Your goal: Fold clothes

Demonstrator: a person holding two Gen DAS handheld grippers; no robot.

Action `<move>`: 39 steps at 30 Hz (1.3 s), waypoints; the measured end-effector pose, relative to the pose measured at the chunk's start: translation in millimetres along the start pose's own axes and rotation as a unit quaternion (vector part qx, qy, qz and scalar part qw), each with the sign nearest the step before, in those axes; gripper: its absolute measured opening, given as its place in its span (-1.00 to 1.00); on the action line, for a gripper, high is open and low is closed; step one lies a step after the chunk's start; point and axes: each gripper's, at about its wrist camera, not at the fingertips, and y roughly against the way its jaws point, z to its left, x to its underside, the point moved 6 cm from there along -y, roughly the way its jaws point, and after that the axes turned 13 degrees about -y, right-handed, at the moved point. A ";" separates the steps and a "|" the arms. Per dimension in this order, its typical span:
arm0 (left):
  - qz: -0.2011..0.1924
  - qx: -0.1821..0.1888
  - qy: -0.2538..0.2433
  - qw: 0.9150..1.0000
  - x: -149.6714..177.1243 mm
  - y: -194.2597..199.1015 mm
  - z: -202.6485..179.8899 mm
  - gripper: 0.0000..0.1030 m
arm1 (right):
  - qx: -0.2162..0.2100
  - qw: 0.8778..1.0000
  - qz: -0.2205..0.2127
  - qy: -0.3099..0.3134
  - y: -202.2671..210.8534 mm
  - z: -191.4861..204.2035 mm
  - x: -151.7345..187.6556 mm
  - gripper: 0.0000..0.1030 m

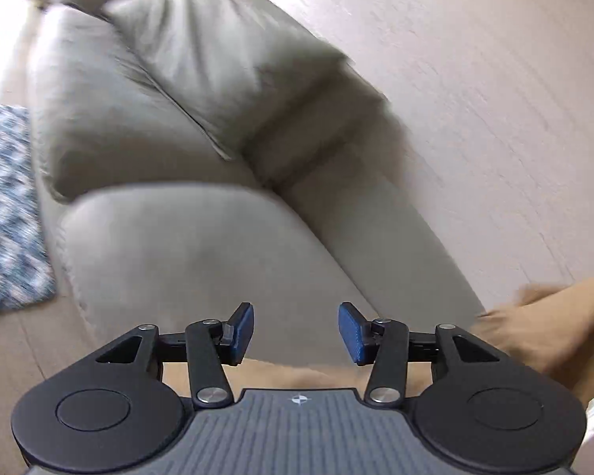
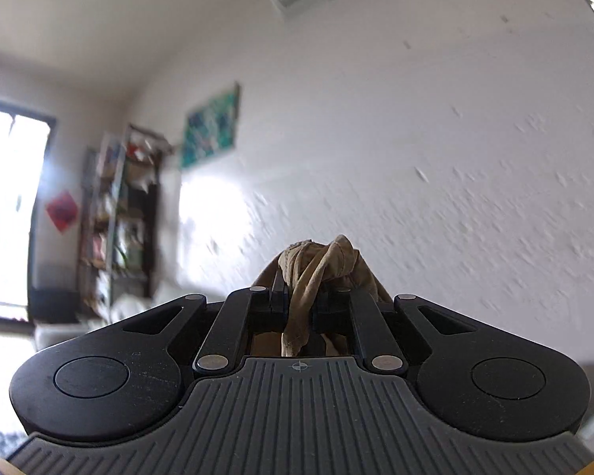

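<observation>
A tan garment (image 1: 542,328) shows at the lower right of the left wrist view and under my left gripper. My left gripper (image 1: 296,332) is open and empty, its blue pads apart, held over the grey sofa (image 1: 178,237). My right gripper (image 2: 300,301) is shut on a bunched fold of the tan garment (image 2: 320,261), which sticks up between the fingers and hangs down behind them. The right gripper points up at the white wall. The rest of the garment is hidden.
The grey sofa has a loose cushion (image 1: 225,59) against its back. A blue patterned rug (image 1: 8,206) lies on the floor at left. In the right wrist view a shelf unit (image 2: 122,213), a window (image 2: 8,206) and a wall picture (image 2: 212,126) stand far off.
</observation>
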 end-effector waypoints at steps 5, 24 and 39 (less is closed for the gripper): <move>0.162 0.115 -0.051 0.979 34.4 -20.0 -59.7 0.12 | 0.174 0.948 0.221 -0.146 50.9 -137.2 69.5 -0.65; 0.177 0.248 -0.250 0.919 6.9 -73.4 -279.2 0.75 | 0.206 0.929 0.173 -0.255 130.6 -215.9 25.0 0.68; 0.380 0.145 -0.227 0.885 149.8 -184.7 -239.7 0.63 | 0.258 0.800 0.456 -0.292 39.1 -308.2 223.0 0.82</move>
